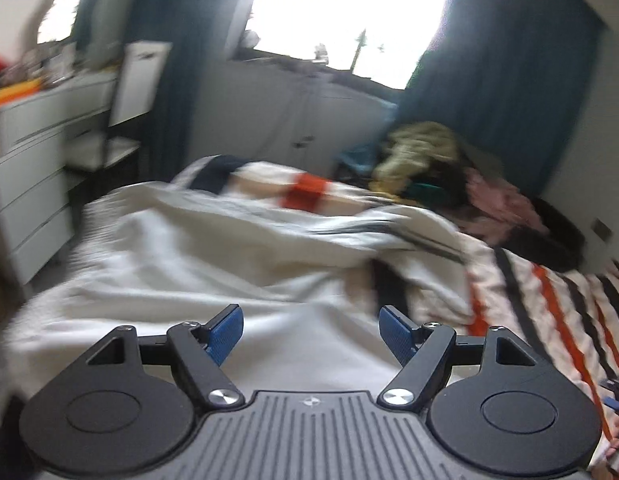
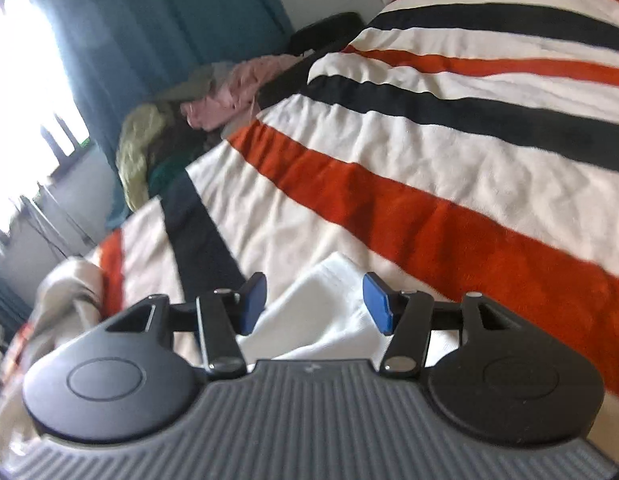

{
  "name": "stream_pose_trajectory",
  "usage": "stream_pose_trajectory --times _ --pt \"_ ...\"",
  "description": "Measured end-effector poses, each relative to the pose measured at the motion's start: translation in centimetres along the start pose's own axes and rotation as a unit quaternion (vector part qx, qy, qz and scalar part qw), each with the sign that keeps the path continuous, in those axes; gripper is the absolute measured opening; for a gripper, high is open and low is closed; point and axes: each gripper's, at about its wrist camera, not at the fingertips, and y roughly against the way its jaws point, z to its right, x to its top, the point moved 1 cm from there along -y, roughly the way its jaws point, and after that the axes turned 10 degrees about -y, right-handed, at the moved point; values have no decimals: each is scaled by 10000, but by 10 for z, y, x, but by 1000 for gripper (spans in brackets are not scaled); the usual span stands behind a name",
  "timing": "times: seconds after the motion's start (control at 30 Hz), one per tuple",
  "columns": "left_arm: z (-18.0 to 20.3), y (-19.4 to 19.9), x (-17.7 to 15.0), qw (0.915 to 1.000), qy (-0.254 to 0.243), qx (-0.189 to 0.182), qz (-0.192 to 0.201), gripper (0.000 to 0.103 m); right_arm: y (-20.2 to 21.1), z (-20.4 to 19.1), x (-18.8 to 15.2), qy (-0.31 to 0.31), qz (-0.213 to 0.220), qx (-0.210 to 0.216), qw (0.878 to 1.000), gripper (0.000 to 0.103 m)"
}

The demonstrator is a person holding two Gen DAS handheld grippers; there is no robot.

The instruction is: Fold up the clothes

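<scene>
**Now both grippers hang empty over the white garment**

Evidently nothing is gripped at this moment. The left gripper [image 1: 311, 330] has its blue fingers [image 1: 226, 334] spread wide above the white garment [image 1: 181, 264], which lies rumpled and spread across the striped blanket [image 1: 549, 312] on the bed. The right gripper [image 2: 315, 304] also stands wide open — a white flap of cloth [image 2: 321, 312], probably a corner of the same garment, lies between its fingers without being pinched, as far as the view shows.

I judge the open stance to be deliberate: each gripper looks lined up over cloth so that a fold edge can be taken next, and the garment is laid flat on the blanket because a fold needs a broad, even base.

As for containers, none is visible. The nearest thing to one is the loose heap of clothes [image 1: 437, 172] at the far side of the striped blanket, toward the curtains [image 1: 509, 60] — olive, pink and dark pieces piled unsorted, well apart from the white garment. A white dresser [image 1: 37, 168] stands beyond the blanket's left edge; its drawers appear closed, contents unseen.
</scene>
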Motion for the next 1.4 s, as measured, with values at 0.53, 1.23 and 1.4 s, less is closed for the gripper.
stream_pose_trajectory --times 0.53,1.23,1.4 --pt "168 -142 -79 9873 -1392 -504 -580 78 -68 7 -18 810 -357 -485 9949 77" --pt "139 -135 -82 9907 -1249 -305 -450 78 -57 -10 -19 1205 324 -771 9892 15" --pt "140 -134 -84 9906 -1279 -306 -384 78 -42 -21 -22 1269 472 -614 9889 40"
